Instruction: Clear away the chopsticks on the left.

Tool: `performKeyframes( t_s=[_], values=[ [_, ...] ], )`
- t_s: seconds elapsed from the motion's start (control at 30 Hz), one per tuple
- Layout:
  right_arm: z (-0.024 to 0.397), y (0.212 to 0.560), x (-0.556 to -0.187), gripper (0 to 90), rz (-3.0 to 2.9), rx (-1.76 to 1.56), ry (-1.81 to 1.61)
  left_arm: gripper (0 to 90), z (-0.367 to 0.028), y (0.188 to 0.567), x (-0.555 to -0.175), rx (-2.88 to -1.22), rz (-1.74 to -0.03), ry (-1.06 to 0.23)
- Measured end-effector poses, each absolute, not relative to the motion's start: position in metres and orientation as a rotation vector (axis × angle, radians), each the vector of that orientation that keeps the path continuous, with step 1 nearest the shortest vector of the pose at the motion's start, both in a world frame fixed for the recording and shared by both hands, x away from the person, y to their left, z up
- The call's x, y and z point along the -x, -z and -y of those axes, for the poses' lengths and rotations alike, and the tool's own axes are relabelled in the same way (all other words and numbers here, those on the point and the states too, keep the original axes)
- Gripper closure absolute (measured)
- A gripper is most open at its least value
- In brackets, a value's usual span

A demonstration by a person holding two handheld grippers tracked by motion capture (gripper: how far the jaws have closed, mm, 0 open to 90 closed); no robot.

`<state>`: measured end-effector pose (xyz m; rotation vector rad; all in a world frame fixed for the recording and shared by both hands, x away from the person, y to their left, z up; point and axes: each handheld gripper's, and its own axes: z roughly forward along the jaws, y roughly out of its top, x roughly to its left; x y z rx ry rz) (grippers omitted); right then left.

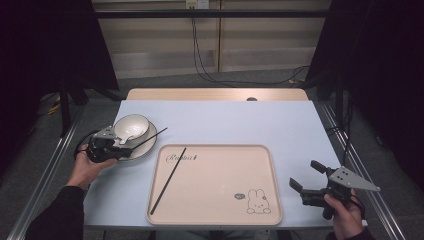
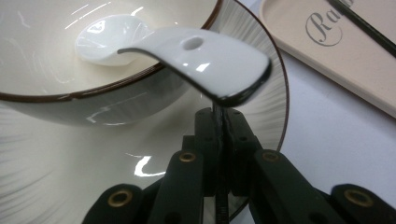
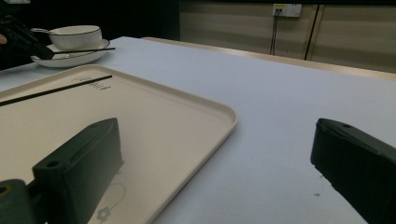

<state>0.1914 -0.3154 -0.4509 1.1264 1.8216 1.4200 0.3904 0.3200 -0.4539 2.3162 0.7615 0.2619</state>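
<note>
Nearest us, the right gripper hovers beside the tray's right edge, jaws wide apart and holding nothing. On the tray lies one black chopstick, slanting across its left half. Farther back on the left, the left gripper has its jaws clamped on the second chopstick over the plate, just under the spoon resting in the bowl.

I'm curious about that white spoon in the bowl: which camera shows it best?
The left gripper view: the spoon is close, its handle over the bowl's rim. The high view shows it small, and the right gripper view barely shows its handle.
</note>
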Motion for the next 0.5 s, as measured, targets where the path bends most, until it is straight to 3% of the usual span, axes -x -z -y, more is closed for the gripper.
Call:
performKeyframes(
  t_s=[0.5],
  values=[
    [0.315, 0.451, -0.191, 1.7, -1.818, -1.121, -1.421, 85.8, -0.321, 0.435, -0.376, -2.258, -0.781, -0.166]
  ],
)
